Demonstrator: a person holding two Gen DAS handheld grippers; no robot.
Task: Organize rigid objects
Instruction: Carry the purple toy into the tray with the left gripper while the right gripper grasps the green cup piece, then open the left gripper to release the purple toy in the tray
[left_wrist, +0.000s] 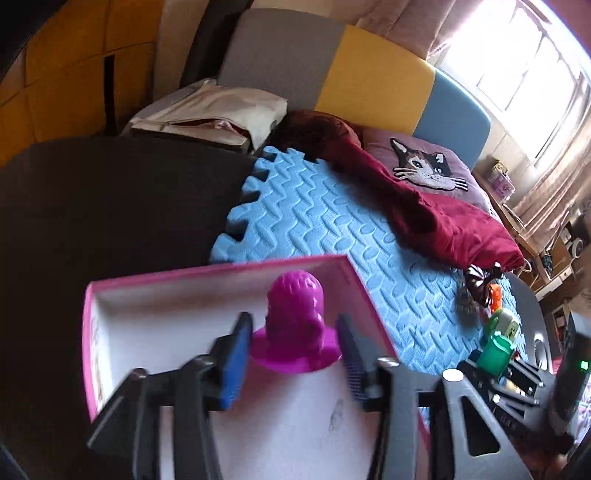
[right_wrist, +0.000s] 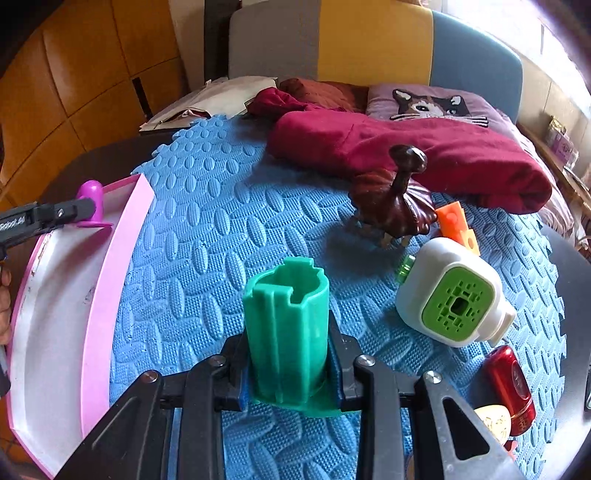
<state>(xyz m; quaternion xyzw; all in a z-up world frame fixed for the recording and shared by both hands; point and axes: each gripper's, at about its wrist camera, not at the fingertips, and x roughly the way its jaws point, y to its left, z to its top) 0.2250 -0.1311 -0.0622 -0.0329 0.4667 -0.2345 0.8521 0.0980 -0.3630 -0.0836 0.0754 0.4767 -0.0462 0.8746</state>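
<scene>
Inside the pink tray (left_wrist: 110, 317) at the foam mat's (left_wrist: 332, 221) left edge, a magenta figurine (left_wrist: 295, 321) stands between the left claw's (left_wrist: 293, 360) parted pads (untouched); right claw (right_wrist: 288, 365) clamps a green cylinder (right_wrist: 286, 325).

Two fisheye wrist cameras look steeply down along their jaws. The left sits close above the pink tray (left_wrist: 221, 275); the right close above the blue foam mat (right_wrist: 221, 229). Both show tray, mat and headboard (left_wrist: 373, 70).
</scene>
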